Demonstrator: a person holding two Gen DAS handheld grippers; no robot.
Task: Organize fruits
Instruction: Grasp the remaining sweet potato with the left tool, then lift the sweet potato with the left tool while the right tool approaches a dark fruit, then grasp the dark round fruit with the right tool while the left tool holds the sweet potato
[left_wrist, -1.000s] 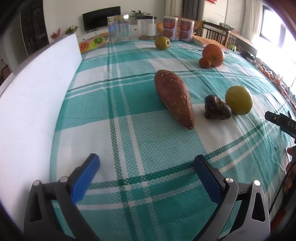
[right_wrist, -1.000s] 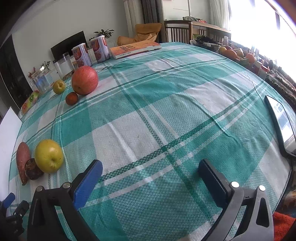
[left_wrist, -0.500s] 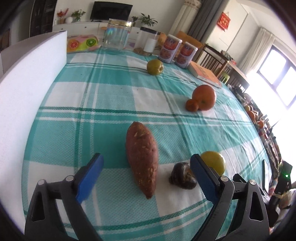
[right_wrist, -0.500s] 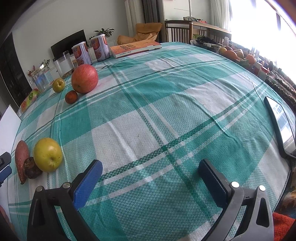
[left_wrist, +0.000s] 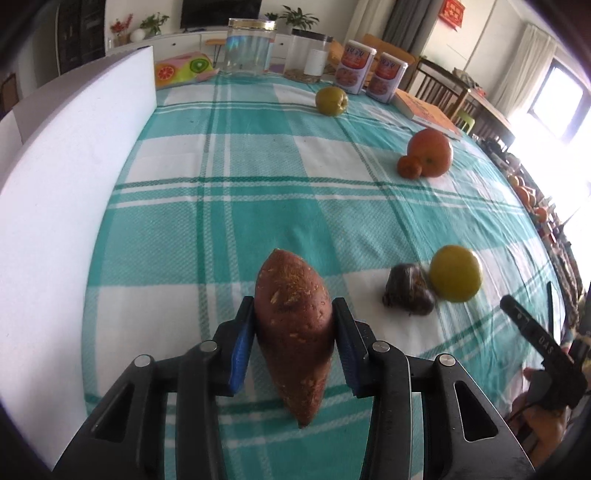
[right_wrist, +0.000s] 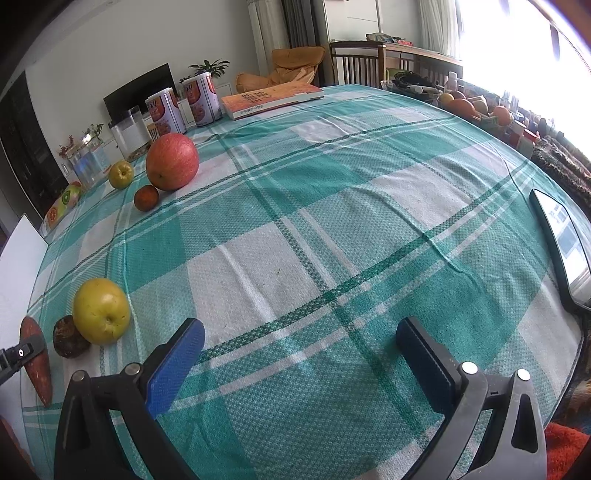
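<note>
- Clamping the sweet potato (left_wrist: 293, 328) mid-body, the left gripper (left_wrist: 293, 332) has just closed near the table's white-board edge.
- Lift level; tapered ends may pivot.
- Right gripper (right_wrist: 301, 354) gapes empty.

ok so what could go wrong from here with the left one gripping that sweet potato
The left gripper has just closed its jaws on the sweet potato near its upper half, so the long tapered lower end could swing or slip out. Carried to the right, it might knock the dark fruit into the yellow apple touching it.
</note>
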